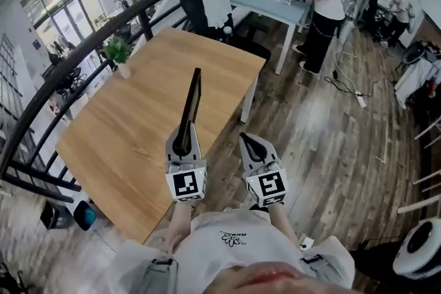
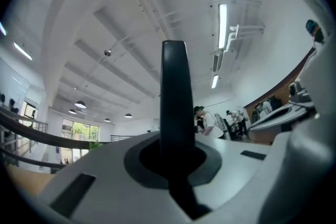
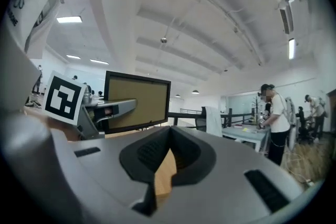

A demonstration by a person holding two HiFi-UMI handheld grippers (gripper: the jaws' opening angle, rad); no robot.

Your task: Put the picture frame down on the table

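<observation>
Now the left gripper [image 1: 183, 140] has its fingers clamped on the frame [image 1: 191, 101], which stands on edge over the desk [image 1: 131, 134] and points toward 12 o'clock. At its 3 o'clock, beyond the desk's edge, the right gripper [image 1: 252, 142] is empty, its fingertips together.

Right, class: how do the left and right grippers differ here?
The left gripper is clamped on the picture frame, held upright; the right gripper holds nothing, its jaws meeting at the tips. The left is above the wooden table; the right is beside its edge, above floor. Both carry marker cubes.
</observation>
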